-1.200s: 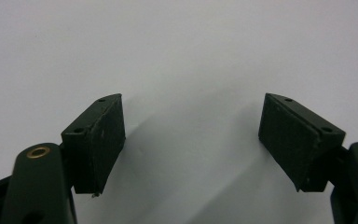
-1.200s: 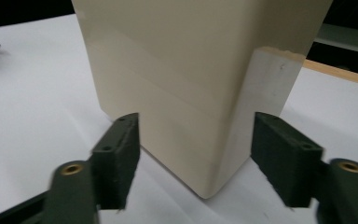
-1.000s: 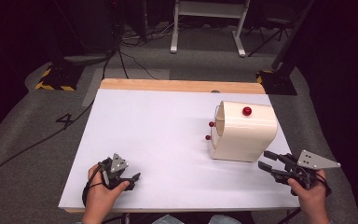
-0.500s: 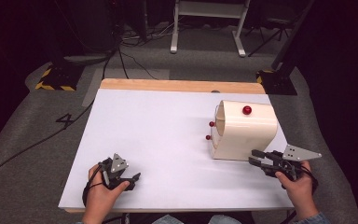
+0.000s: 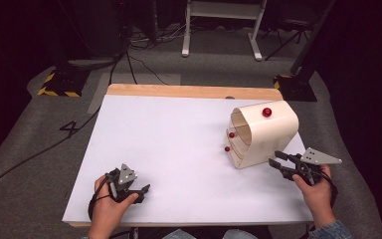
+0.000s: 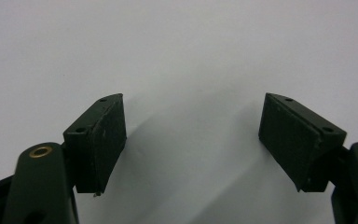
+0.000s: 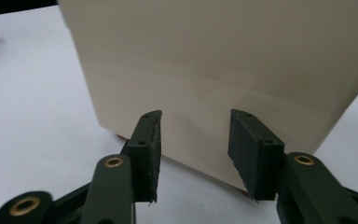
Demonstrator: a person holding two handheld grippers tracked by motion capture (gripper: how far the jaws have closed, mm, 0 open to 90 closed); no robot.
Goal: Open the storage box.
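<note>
A cream arched cabinet [image 5: 262, 133] with small drawers stands at the right of the white table [image 5: 179, 144]. It has a red knob [image 5: 267, 112] on top and two red drawer knobs [image 5: 231, 135] on its left-facing front. My right gripper [image 5: 276, 165] is open, jaws pointing at the cabinet's near side wall [image 7: 223, 70] from a short way off, with nothing between them. My left gripper [image 5: 144, 190] rests low at the table's front left, open over bare white surface [image 6: 191, 70].
A wooden strip [image 5: 189, 91] runs along the table's far edge. Beyond it on the grey floor are cables [image 5: 144, 59], a white stand's legs [image 5: 219, 30] and a black base with yellow-black tape [image 5: 59, 84].
My right gripper has moved left and forward, closing in on the cabinet's near side. The left gripper has stayed put.
</note>
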